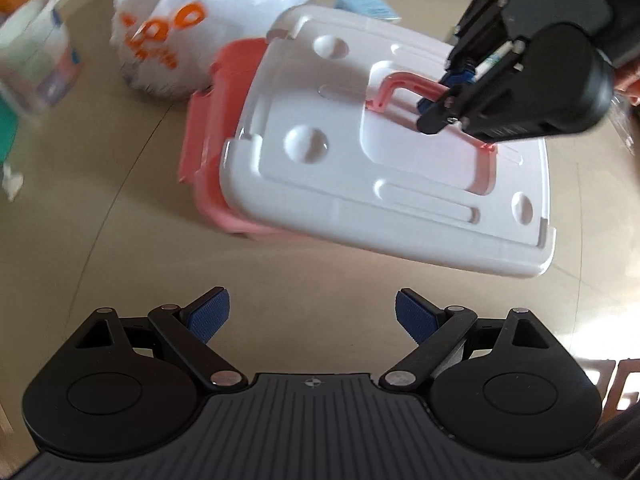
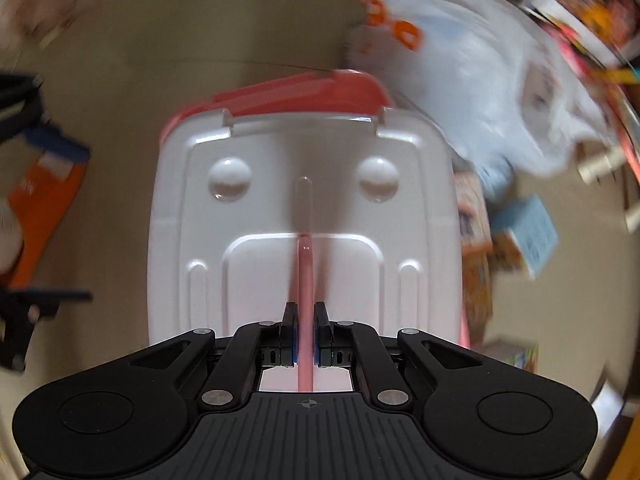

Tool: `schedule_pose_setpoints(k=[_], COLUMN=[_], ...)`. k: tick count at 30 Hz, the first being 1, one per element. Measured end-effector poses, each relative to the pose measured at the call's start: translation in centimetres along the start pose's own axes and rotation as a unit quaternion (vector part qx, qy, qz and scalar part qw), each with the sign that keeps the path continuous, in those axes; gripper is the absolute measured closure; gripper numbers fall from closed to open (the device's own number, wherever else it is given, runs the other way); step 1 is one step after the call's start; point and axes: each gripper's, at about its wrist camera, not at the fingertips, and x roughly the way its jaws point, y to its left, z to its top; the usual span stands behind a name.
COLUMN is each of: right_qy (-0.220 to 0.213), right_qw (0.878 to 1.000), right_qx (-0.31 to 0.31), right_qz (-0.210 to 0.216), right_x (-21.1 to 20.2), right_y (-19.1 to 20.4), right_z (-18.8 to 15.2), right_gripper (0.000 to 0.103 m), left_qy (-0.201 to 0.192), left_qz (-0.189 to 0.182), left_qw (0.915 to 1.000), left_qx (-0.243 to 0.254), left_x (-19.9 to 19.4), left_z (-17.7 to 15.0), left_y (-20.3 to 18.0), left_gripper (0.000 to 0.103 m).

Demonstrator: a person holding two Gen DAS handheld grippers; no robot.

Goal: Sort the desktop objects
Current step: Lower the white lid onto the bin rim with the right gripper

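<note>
While the right gripper is clamped tight on the pink handle of the storage box, its two blue pads pressing either side of the thin bar, the left gripper hangs with jaws spread wide and nothing between them. Count: one storage box with a pink body and one white lid; one handle, standing up from the recess in the lid's middle; four round dimples on the lid in the left view, two of them seen in the right view. One white plastic bag with orange print lies just beyond the box's far corner, on the beige tiled floor. One light blue packet shows past the far edge of the lid. Small cartons lie beside the box on its right side in the right view; blur prevents a firm count. One orange item lies off the box's left side, also blurred. Lid appears tilted in the left view, near edge raised; whether the box rests on the floor I cannot tell. Open floor runs between the left gripper and the lid's near edge, and to the left of the box; the far and right sides are crowded.
</note>
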Motion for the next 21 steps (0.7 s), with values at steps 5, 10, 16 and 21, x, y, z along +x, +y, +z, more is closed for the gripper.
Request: schedule_pose_setpoints(k=[5,10,16,21], right_qy=[0.011,0.018,0.025,0.007], right_qw=[0.999,0.997,0.994,0.997], right_qx=[-0.046,-0.071,-0.101,-0.08], right_qz=[-0.002,-0.009,-0.017,-0.012], right_x=[1.2,2.0,3.1,3.2], right_y=[-0.1,-0.4,-0.7,-1.6], right_z=[1.8,3.0,4.3,4.4], right_gripper=[0.097,0.097,0.096,0.095], left_qy=[0.012,0.013,0.011,0.006], left_qz=[-0.008,-0.016,-0.005,-0.005], left_qw=[0.9995,0.9996,0.9999,0.9999], left_qx=[-0.029,-0.019,-0.013,-0.009], left_x=[0.9,1.3,1.3,1.3], left_z=[0.6,0.9,0.8,1.4], left_y=[0.4,-0.6,-1.0,-0.6], left_gripper=[0.011,0.011,0.011,0.011])
